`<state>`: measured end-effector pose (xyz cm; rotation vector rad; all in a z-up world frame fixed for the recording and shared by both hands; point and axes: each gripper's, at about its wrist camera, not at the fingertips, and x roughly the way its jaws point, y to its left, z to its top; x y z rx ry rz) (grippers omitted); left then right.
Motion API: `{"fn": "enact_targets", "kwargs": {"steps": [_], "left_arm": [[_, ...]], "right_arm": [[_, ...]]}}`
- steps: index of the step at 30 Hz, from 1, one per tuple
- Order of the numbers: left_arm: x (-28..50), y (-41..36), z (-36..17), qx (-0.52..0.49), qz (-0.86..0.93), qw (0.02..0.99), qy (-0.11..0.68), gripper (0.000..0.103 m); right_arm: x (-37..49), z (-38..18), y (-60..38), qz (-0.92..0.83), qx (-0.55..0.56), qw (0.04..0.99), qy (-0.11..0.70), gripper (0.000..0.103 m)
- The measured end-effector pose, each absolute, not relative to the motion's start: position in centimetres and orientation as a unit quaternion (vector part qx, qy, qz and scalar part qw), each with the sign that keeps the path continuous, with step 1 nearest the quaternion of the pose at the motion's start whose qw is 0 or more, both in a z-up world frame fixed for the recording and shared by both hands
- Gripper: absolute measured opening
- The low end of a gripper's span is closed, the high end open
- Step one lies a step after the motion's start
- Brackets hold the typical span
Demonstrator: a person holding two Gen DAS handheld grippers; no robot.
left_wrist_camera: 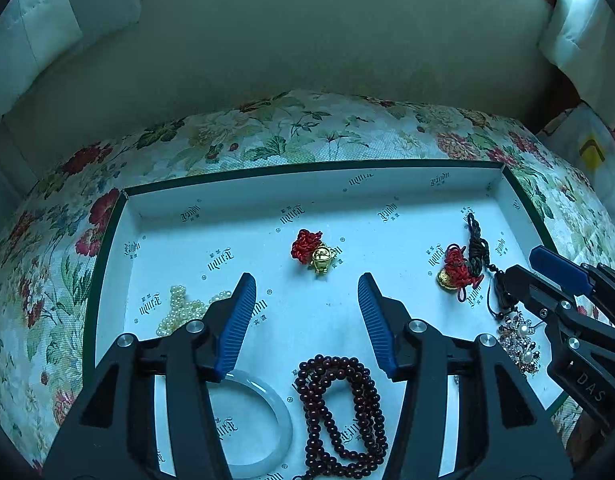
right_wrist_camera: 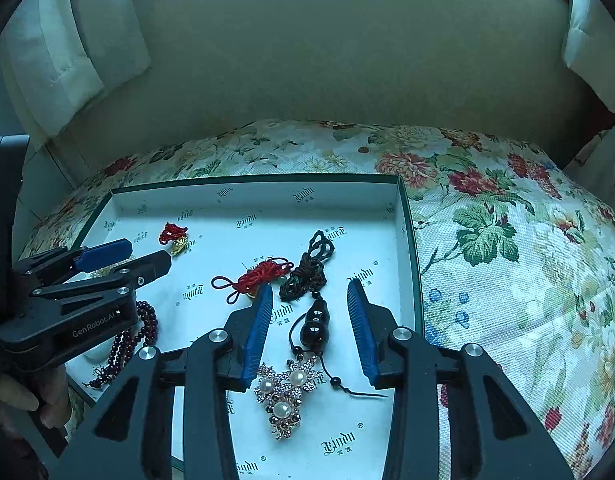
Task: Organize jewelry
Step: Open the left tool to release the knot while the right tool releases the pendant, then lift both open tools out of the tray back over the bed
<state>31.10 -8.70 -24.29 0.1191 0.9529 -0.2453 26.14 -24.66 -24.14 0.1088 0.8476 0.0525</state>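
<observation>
A shallow white box (left_wrist_camera: 127, 236) (right_wrist_camera: 405, 216) with a dark green rim holds the jewelry. In the left wrist view lie a gold charm on red cord (left_wrist_camera: 313, 252), a pearl strand (left_wrist_camera: 183, 310), a pale jade bangle (left_wrist_camera: 267, 420) and dark red beads (left_wrist_camera: 339, 408). My left gripper (left_wrist_camera: 305, 292) (right_wrist_camera: 125, 256) is open and empty above them. My right gripper (right_wrist_camera: 309, 300) (left_wrist_camera: 527, 262) is open and empty over a black gourd pendant on dark cord (right_wrist_camera: 313, 320). A pearl flower brooch (right_wrist_camera: 285, 392) and a red knotted cord charm (right_wrist_camera: 259, 276) lie beside it.
The box sits on a floral cushion (right_wrist_camera: 507, 260) (left_wrist_camera: 267, 136). A plain upholstered backrest (right_wrist_camera: 327, 60) rises behind it, with white cloth (right_wrist_camera: 67, 48) at both sides. A hand (right_wrist_camera: 11, 396) holds the left gripper.
</observation>
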Motion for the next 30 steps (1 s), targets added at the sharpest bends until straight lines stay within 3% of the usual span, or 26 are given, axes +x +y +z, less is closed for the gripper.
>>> {"fn": "enact_targets", "kwargs": {"steps": [5, 19, 30], "left_arm": [[30.7, -8.5, -23.8, 0.052, -0.115, 0.882, 0.454, 0.059], [24.1, -6.8, -20.8, 0.046, -0.125, 0.887, 0.442, 0.060], [17.7, -6.2, -20.7, 0.039, -0.132, 0.883, 0.448, 0.059]], "right_arm": [[25.6, -23.7, -24.5, 0.027, 0.048, 0.912, 0.406, 0.040], [19.1, -21.0, -24.7, 0.024, 0.040, 0.919, 0.391, 0.039], [12.6, -22.3, -25.7, 0.011, 0.051, 0.908, 0.416, 0.039]]}}
